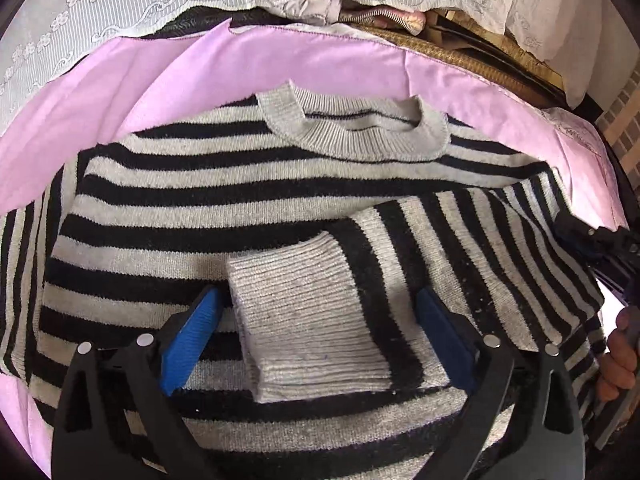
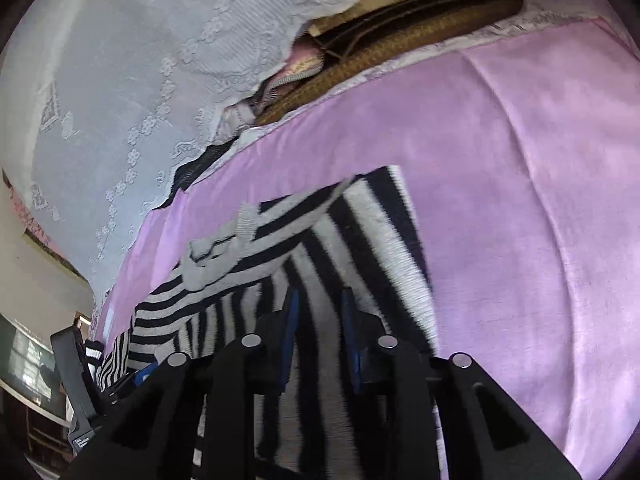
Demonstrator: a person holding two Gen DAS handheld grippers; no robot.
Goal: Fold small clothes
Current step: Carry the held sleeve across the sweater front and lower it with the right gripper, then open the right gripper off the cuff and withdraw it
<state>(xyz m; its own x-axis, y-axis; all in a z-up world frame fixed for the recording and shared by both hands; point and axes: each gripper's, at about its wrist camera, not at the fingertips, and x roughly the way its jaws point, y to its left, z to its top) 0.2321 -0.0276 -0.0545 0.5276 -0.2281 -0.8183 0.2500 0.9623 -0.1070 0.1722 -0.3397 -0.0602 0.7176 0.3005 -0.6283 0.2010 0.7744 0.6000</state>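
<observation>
— While the striped sweater (image 1: 248,200) lies flat on the pink sheet (image 1: 328,64), which step?
— Sleeve-folding: left gripper (image 1: 320,332) gapes wide around the cuff (image 1: 308,320), unpinched; right gripper (image 2: 318,320) pinches the sweater's side. Next, release and smooth.

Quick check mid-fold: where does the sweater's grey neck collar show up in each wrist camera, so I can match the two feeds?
Left wrist: grey collar upper centre, above the open left gripper.
Right wrist: grey collar left of centre, tilted, beyond the right gripper.
Shared landmark: pink sheet under the striped sweater.
</observation>
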